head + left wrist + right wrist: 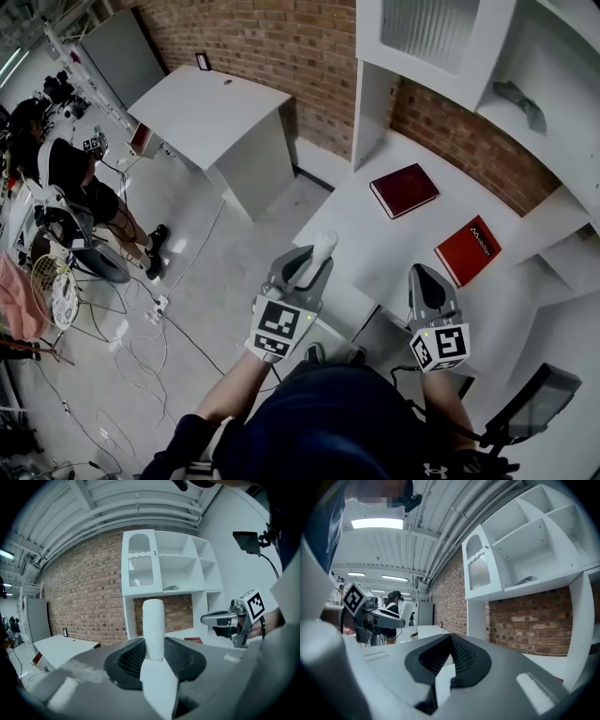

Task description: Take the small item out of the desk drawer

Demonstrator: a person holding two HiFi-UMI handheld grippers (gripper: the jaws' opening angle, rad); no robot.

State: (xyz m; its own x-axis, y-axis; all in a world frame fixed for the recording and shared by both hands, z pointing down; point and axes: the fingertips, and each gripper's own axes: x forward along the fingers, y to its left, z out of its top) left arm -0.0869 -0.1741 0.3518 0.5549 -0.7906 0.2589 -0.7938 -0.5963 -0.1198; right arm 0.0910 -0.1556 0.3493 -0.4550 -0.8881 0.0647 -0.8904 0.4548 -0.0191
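A small white cylinder (323, 246) stands upright between the fingers of my left gripper (312, 260), which is shut on it above the white desk's (366, 234) near-left edge. In the left gripper view the cylinder (153, 627) rises out of the dark pads of the left gripper (154, 645). My right gripper (422, 274) hovers over the desk's front edge to the right, its tips together with nothing between them; the right gripper (451, 638) shows the same in its own view. I cannot make out the drawer under the grippers.
Two red books (404, 189) (468, 249) lie on the desk. A white shelf unit (450, 47) stands against the brick wall. Another white table (211, 112) is at the far left, with a person (66, 178) and floor cables (141, 328) beyond.
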